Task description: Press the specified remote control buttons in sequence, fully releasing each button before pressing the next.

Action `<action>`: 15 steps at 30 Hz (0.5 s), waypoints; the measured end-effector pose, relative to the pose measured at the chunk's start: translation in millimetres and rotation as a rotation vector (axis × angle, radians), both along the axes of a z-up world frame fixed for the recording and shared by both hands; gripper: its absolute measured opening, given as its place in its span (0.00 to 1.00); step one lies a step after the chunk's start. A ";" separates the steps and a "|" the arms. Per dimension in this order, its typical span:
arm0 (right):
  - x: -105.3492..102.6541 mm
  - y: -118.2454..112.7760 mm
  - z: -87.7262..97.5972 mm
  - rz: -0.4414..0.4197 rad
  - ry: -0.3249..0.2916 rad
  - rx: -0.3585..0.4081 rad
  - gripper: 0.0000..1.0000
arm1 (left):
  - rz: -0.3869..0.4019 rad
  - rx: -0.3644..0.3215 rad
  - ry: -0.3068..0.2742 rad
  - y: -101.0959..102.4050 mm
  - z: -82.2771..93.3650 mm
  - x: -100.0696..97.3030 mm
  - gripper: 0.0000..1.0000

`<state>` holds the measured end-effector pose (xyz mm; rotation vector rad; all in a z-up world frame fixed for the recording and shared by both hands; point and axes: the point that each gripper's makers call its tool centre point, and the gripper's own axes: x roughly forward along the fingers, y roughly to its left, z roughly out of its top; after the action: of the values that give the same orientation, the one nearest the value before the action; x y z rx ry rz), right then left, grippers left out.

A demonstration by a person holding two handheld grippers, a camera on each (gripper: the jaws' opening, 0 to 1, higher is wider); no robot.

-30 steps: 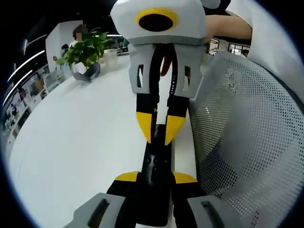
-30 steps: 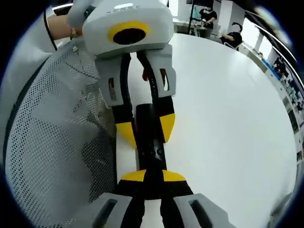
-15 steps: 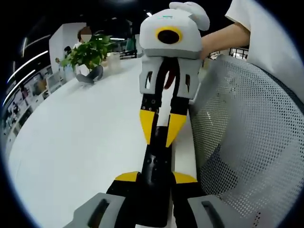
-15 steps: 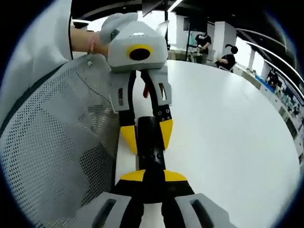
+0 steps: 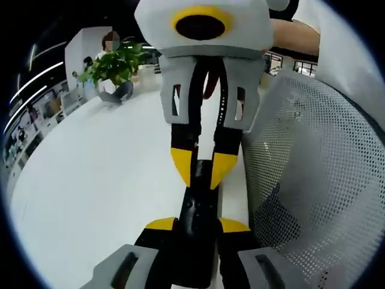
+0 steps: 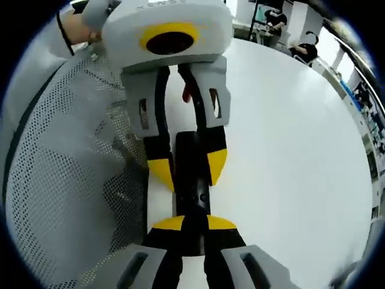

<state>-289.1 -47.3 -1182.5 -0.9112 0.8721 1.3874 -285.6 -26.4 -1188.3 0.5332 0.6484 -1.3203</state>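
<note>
Left gripper view. The left gripper (image 5: pixel 197 224) rises from the bottom centre, yellow-tipped jaws drawn in against the sides of a black remote control (image 5: pixel 198 232). The remote lies lengthwise between them, its far end running up the frame past the tips. The right gripper (image 5: pixel 198 170) comes down from the top centre, facing this one, jaws narrow; its yellow tips sit on either side of the remote's far end, at or just above the button face. Whether a tip touches a button cannot be told. A white table (image 5: pixel 102 174) fills the left half of the frame. A grey mesh chair back (image 5: pixel 313 180) fills the right half. A potted plant (image 5: pixel 111 63) stands at upper left, at the table's far side. A person's forearm (image 5: pixel 295 36) shows at upper right, behind the right gripper.

Right gripper view. The right gripper (image 6: pixel 191 224) rises from the bottom centre, jaws narrow, tips flanking the near end of the remote control (image 6: pixel 191 171). The left gripper (image 6: pixel 187 168) hangs from the top centre with its jaws closed against both sides of the remote at mid-frame. The remote runs in line from one pair of jaws to the other. The mesh chair back (image 6: pixel 66 174) takes the left side, the white table (image 6: pixel 295 150) the right. People (image 6: pixel 304 51) sit at upper right, small and far.
</note>
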 end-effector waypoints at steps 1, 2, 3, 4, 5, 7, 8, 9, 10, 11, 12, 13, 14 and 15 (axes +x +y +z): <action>-0.1 -0.2 0.4 -0.006 -0.016 0.009 0.08 | -0.001 0.003 -0.001 0.0 0.0 -0.3 0.25; 0.0 -0.2 0.3 -0.005 -0.040 0.024 0.08 | -0.002 0.006 -0.001 -0.1 0.0 -0.5 0.25; -0.1 -0.4 0.3 -0.028 -0.041 0.030 0.08 | -0.003 0.011 -0.002 -0.3 -0.3 -0.4 0.25; 0.0 -0.8 0.2 -0.044 -0.043 0.035 0.08 | -0.002 0.014 -0.002 -0.4 -0.5 -0.2 0.25; -0.5 -1.4 0.2 -0.027 -0.055 0.048 0.08 | -0.001 0.016 -0.002 -0.3 -0.6 -0.2 0.25; 0.5 -1.2 0.3 -0.050 -0.044 0.083 0.08 | 0.000 0.018 -0.004 -0.1 -0.7 0.0 0.25; 0.7 -0.8 0.0 -0.041 -0.045 0.101 0.08 | 0.002 0.017 -0.003 0.0 -0.8 0.1 0.25; 0.1 1.4 0.6 -0.006 -0.053 0.143 0.07 | 0.003 0.014 -0.003 0.3 -0.7 0.1 0.25; -1.0 1.9 1.1 0.019 -0.057 0.170 0.07 | 0.007 0.011 -0.002 0.8 -0.7 0.2 0.25; -1.6 1.9 1.3 0.037 -0.059 0.194 0.07 | 0.007 0.009 -0.002 1.1 -0.7 0.1 0.25; -3.1 1.5 1.2 0.082 -0.068 0.205 0.06 | 0.008 0.007 -0.002 1.0 -0.6 0.1 0.25; -4.1 1.6 1.1 0.119 -0.075 0.204 0.05 | 0.008 0.006 -0.002 0.9 -0.6 0.1 0.26; -4.1 1.6 1.3 0.144 -0.083 0.191 0.05 | 0.007 0.007 -0.002 0.7 -0.6 0.1 0.26; -4.0 1.6 1.5 0.150 -0.068 0.169 0.05 | 0.007 0.008 -0.002 0.7 -0.6 0.0 0.26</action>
<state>-293.0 -45.7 -1181.0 -0.9019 0.6355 1.5251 -285.6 -25.7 -1188.9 0.5384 0.6536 -1.3113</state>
